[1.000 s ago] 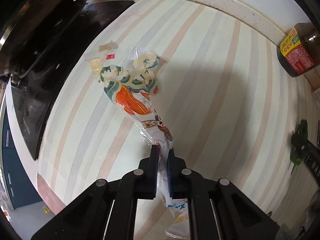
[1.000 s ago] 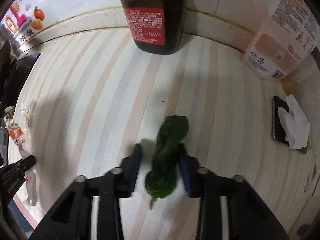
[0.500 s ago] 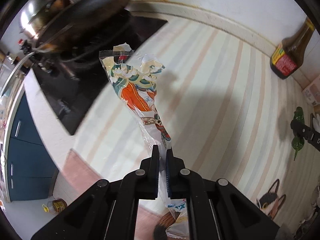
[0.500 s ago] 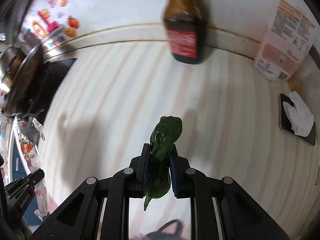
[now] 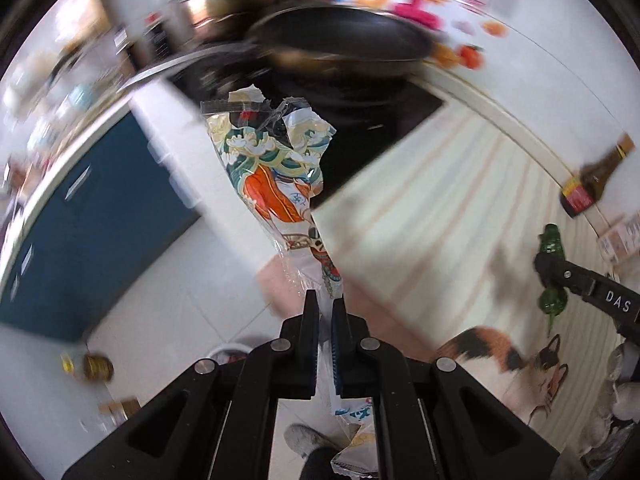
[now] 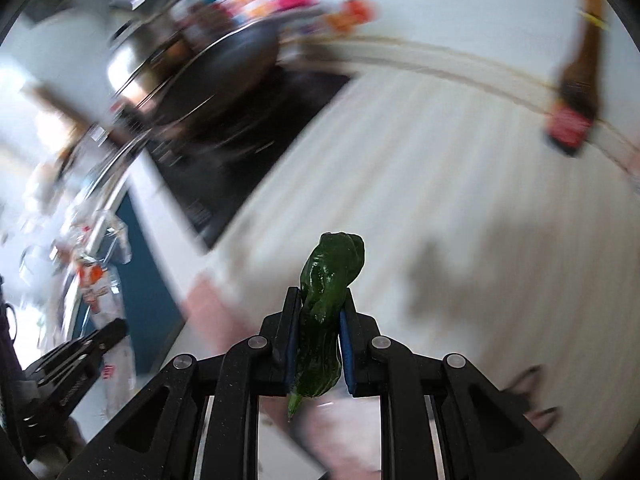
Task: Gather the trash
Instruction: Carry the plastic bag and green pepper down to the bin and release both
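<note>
My left gripper (image 5: 325,300) is shut on a torn plastic wrapper (image 5: 276,176) printed in orange, teal and white, and holds it in the air beyond the counter's front edge. My right gripper (image 6: 319,296) is shut on a wrinkled green pepper (image 6: 326,280) and holds it above the striped counter (image 6: 460,184). The pepper and right gripper also show at the right of the left wrist view (image 5: 552,272). The wrapper and left gripper show at the left of the right wrist view (image 6: 96,280).
A black stove top (image 5: 360,128) with a dark pan (image 5: 340,44) stands at the back left. A brown sauce bottle (image 5: 592,184) stands by the wall. Blue cabinet doors (image 5: 80,232), white floor tiles and a small bin (image 5: 232,354) lie below. A cat picture (image 5: 516,364) marks the counter mat.
Both grippers have lifted and pulled back from the counter with their loads. The right gripper closed on the pepper. The views now swing left, toward the stove, cabinet and floor.
</note>
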`<act>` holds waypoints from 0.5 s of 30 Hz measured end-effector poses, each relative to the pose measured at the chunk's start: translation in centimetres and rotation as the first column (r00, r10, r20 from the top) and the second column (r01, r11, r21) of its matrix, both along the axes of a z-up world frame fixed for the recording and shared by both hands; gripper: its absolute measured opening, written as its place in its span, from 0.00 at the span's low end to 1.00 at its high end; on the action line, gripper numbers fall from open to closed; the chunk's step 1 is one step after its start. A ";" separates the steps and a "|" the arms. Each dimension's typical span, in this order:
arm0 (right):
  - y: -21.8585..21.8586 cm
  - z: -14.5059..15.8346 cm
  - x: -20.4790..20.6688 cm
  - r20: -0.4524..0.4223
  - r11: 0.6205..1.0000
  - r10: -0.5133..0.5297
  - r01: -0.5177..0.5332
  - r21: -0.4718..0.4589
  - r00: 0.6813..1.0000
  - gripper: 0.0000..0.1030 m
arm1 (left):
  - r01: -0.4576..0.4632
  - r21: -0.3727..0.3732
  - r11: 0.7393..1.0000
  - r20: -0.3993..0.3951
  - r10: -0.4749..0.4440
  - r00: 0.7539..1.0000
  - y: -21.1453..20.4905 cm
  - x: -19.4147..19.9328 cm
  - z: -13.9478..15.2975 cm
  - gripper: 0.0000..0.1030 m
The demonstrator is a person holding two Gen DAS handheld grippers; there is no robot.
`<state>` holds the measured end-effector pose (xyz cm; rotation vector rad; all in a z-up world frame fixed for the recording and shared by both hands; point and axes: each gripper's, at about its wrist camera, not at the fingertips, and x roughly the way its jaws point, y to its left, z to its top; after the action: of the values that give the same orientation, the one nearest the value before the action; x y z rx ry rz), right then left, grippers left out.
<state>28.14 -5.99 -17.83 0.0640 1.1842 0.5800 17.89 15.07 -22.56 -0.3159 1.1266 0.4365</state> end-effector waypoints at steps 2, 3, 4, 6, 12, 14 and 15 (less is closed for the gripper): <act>3.9 -0.6 -2.2 -0.028 0.996 0.088 -0.087 0.022 0.996 0.18 | -0.076 -0.051 0.996 -0.012 0.076 0.997 3.0 -3.8 -1.3 0.03; 5.7 -1.1 -3.3 -0.041 0.991 0.129 -0.128 0.026 0.991 0.18 | -0.117 -0.078 0.990 -0.022 0.116 0.993 4.7 -5.9 -2.1 0.03; 8.1 -2.1 -4.9 -0.062 0.983 0.183 -0.181 0.031 0.981 0.18 | -0.150 -0.096 0.984 -0.029 0.148 0.989 5.9 -7.6 -2.7 0.03; 11.5 -4.1 -7.2 -0.114 0.968 0.251 -0.247 0.052 0.961 0.18 | -0.225 -0.134 0.965 -0.052 0.219 0.974 8.7 -11.5 -4.7 0.03; 21.6 -15.1 -14.4 -0.266 0.912 0.404 -0.406 0.050 0.875 0.18 | -0.413 -0.266 0.871 -0.158 0.384 0.910 15.5 -20.5 -15.4 0.03; 24.3 -20.6 -16.2 -0.324 0.898 0.426 -0.438 0.038 0.845 0.18 | -0.464 -0.315 0.828 -0.198 0.420 0.886 17.1 -22.5 -20.5 0.03; 25.4 -23.5 -17.0 -0.347 0.893 0.432 -0.450 0.034 0.832 0.18 | -0.486 -0.335 0.807 -0.215 0.437 0.873 17.8 -23.2 -23.1 0.03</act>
<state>11.09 19.39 -41.33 -0.1636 1.5740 0.9768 -5.35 32.90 -45.61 -0.9338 1.2586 0.6767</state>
